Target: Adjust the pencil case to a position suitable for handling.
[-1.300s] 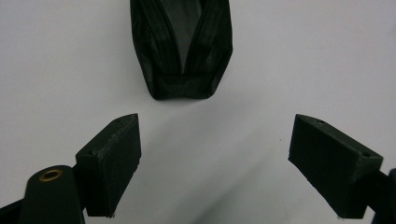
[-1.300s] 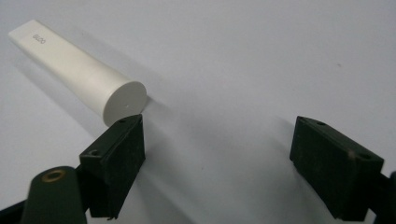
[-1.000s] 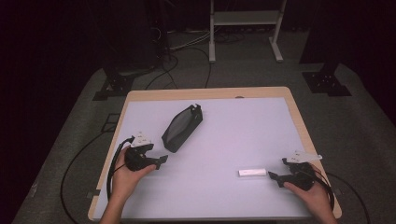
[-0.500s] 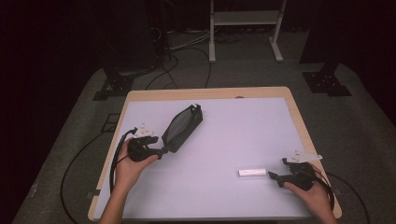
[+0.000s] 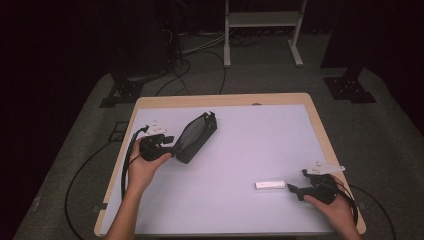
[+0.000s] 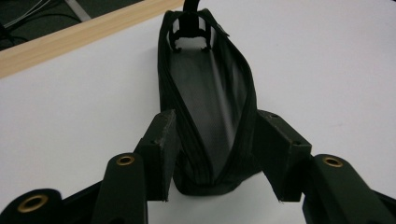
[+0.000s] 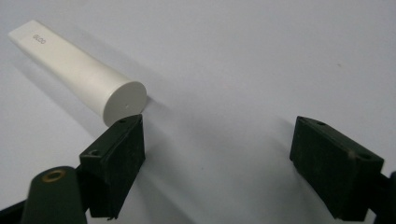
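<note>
while the left gripper (image 6: pixel 212 154) sits at the near end of the pouch (image 5: pixel 196 136), its jaws have just been closing in, and the pouch's end lies between the pads (image 6: pixel 163 149); in the left gripper view both pads sit against the pouch's sides, so i judge the grip is made or nearly made. the pouch is a dark, mesh-sided zip case lying on the white table (image 5: pixel 260 145), toward its left and far side, with its top seam gaping open along its length. the right gripper (image 7: pixel 215 154) rests low near the table's right front corner, jaws wide with nothing between them. a white tube (image 5: pixel 270 185) lies flat just beside its left pad, cap end (image 7: pixel 123 102) toward that gripper, not held. as far as i can judge, the work is early: the pouch is open and being steadied, but the tube is untouched and well apart from the pouch. left to do: grasp the tube, carry it across, slip it in, perhaps zip the pouch.
</note>
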